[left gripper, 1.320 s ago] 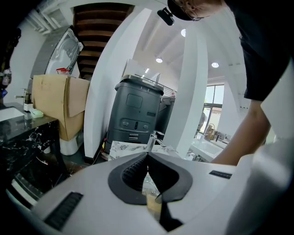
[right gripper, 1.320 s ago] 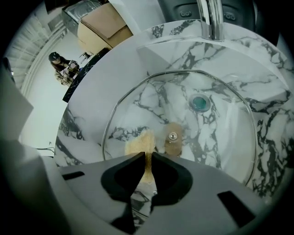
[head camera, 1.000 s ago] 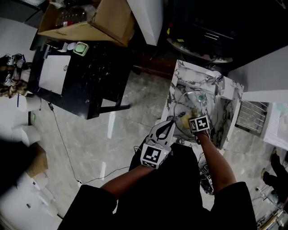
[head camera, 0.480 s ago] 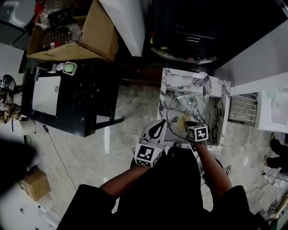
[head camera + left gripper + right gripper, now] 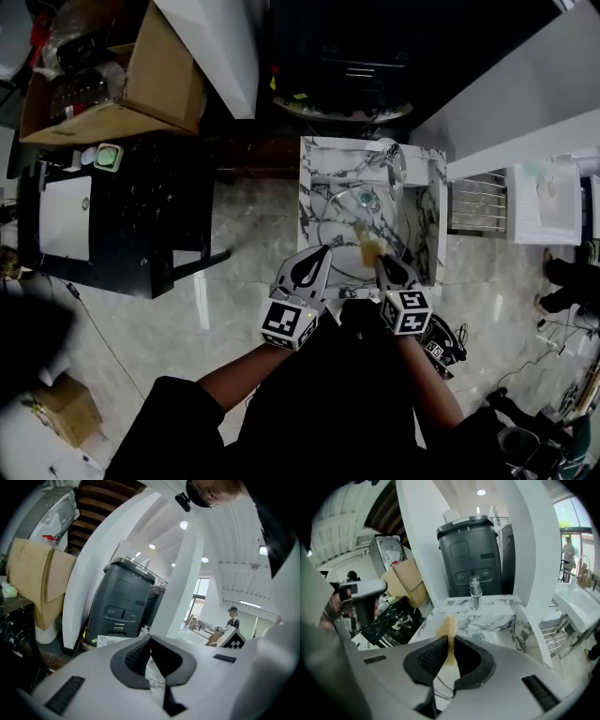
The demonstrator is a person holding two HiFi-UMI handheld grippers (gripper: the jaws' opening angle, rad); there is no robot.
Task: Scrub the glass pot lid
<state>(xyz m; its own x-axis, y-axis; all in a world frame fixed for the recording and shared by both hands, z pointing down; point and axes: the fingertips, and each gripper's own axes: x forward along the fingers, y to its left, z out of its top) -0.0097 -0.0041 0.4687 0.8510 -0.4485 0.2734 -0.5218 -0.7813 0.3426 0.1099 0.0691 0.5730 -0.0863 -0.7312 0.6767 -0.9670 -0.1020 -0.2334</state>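
**Sponge held at the lid in the sink**

From the head view, the glass pot lid [image 5: 349, 225] is seen lying in the marble sink [image 5: 314, 155], with the right gripper [image 5: 379, 260] at its near edge. In the right gripper view, a tan sponge [image 5: 449, 630] is shown pinched between the jaws. In the left gripper view, the left gripper [image 5: 150, 642] is seen clenched on nothing, pointed toward a grey bin [image 5: 122, 599].
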